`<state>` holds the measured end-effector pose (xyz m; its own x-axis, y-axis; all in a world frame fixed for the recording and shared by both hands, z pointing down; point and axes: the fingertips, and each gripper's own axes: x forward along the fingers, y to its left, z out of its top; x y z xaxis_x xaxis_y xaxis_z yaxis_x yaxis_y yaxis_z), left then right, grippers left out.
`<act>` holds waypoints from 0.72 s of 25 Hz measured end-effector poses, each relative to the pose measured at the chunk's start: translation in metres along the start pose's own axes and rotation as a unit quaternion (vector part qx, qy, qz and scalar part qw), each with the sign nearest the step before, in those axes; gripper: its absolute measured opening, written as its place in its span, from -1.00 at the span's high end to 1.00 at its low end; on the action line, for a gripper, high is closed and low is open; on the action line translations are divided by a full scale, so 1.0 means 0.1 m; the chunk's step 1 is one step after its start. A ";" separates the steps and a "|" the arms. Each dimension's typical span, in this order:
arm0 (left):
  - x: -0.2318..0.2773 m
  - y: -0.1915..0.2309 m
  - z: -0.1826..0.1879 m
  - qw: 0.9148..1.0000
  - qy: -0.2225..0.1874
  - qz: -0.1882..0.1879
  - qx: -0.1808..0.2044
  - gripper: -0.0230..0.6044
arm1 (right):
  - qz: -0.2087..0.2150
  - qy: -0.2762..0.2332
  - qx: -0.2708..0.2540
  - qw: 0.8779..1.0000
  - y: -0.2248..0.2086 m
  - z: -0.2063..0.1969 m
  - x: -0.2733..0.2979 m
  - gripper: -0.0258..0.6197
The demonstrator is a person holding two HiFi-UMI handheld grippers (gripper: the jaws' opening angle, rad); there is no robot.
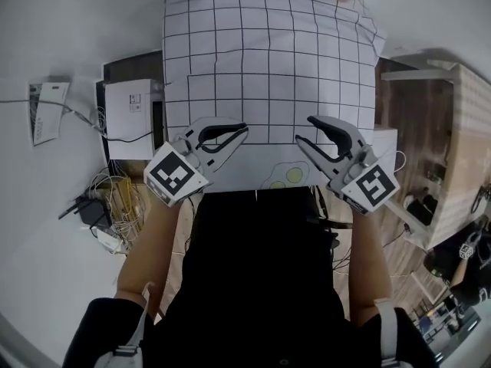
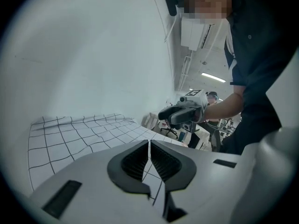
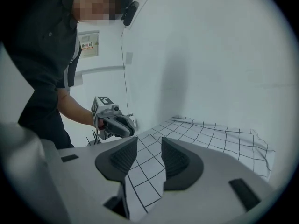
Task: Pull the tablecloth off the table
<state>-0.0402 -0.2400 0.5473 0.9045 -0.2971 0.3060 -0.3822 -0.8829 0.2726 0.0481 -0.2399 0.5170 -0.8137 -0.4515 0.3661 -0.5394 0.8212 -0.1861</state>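
Two grippers are up at the near hem of the tablecloth [image 1: 261, 60], so let's sweep across from the left. Far left, a sheet of paper [image 1: 46, 112] with a thin wire running to it. Next, a white box [image 1: 132, 117] on a dark surface, right beside the cloth's left edge, and a tangle of cables [image 1: 107, 198] on the floor below it. Now the left gripper [image 1: 234, 136]: it's on the hem, jaws pressed together, and its own view shows a thin sliver of gridded fabric nipped between them. That's a pinch on the cloth. The cloth itself is white with a black grid. It lies spread out straight ahead of the person, reaching away from them, and it's rumpled at the far right corner. A yellow-green print [image 1: 288, 177] sits on the near hem between the two tools. Over to the right gripper [image 1: 307, 131], level with its partner and well apart from it. Here the jaws stand spread, and its own view shows the checked fabric running up through the gap, the ribbed pads [image 3: 124, 157] not squeezing it. Far right, a wooden unit [image 1: 430, 129] with a pale top stands next to the cloth's right edge.
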 end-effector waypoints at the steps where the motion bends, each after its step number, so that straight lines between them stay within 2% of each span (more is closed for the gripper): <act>1: 0.03 0.02 -0.03 1.000 0.006 -0.001 0.004 0.89 | 0.002 0.004 -0.001 1.000 -0.03 -0.02 0.04 0.45; 7: 0.26 0.13 -0.15 0.999 0.031 -0.002 0.011 0.85 | 0.012 0.021 -0.020 1.000 -0.29 -0.19 0.16 0.31; 10: 0.37 0.10 -0.21 0.999 0.049 0.000 0.006 0.71 | 0.013 0.025 -0.016 0.999 -0.43 -0.32 0.16 0.23; 12: 0.43 0.12 -0.24 0.997 0.069 0.002 0.022 0.65 | 0.015 0.034 -0.023 0.999 -0.55 -0.40 0.20 0.19; 15: 0.50 0.23 -0.30 0.994 0.093 0.017 0.046 0.52 | 0.028 0.047 -0.050 0.997 -0.67 -0.48 0.29 0.13; 18: 0.59 0.34 -0.43 0.991 0.117 0.028 0.053 0.37 | 0.056 0.067 -0.079 0.993 -0.69 -0.58 0.35 0.11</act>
<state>-0.0083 -0.2722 0.6134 0.8093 -0.2656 0.5239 -0.3973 -0.9045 0.1551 0.0689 -0.2919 0.5957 -0.8247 -0.3131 0.4710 -0.3980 0.9130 -0.0900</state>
